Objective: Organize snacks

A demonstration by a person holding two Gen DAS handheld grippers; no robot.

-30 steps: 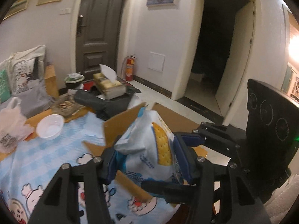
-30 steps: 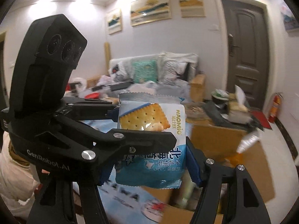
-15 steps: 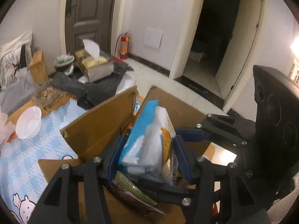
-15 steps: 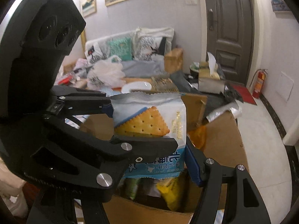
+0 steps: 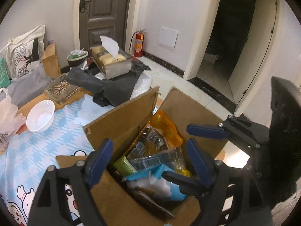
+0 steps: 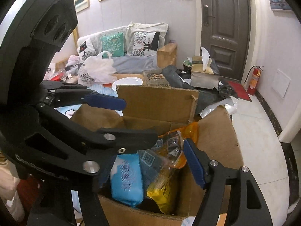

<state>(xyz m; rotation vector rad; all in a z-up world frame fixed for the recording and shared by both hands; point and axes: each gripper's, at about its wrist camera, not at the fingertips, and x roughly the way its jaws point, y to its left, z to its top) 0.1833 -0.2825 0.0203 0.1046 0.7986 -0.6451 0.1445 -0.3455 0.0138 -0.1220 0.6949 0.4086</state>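
An open cardboard box (image 5: 131,113) holds several snack packs. The blue-and-white cracker pack (image 5: 156,184) lies inside it at the near side; it also shows in the right wrist view (image 6: 126,179). An orange pack (image 5: 163,126) and a yellow pack (image 6: 161,190) lie beside it. My left gripper (image 5: 148,160) is open and empty just above the box. My right gripper (image 6: 150,162) is open and empty over the box too; its left finger is hidden behind the left gripper's body.
The box stands on a blue checked cloth (image 5: 37,150). A white bowl (image 5: 40,115), a tissue box (image 5: 111,60), black bags and a tray of small items lie behind. A sofa with cushions (image 6: 131,43) is farther back. Tiled floor is to the right.
Both grippers carried the cracker pack down over the box, then opened. The pack now lies in the box, free of both grippers.
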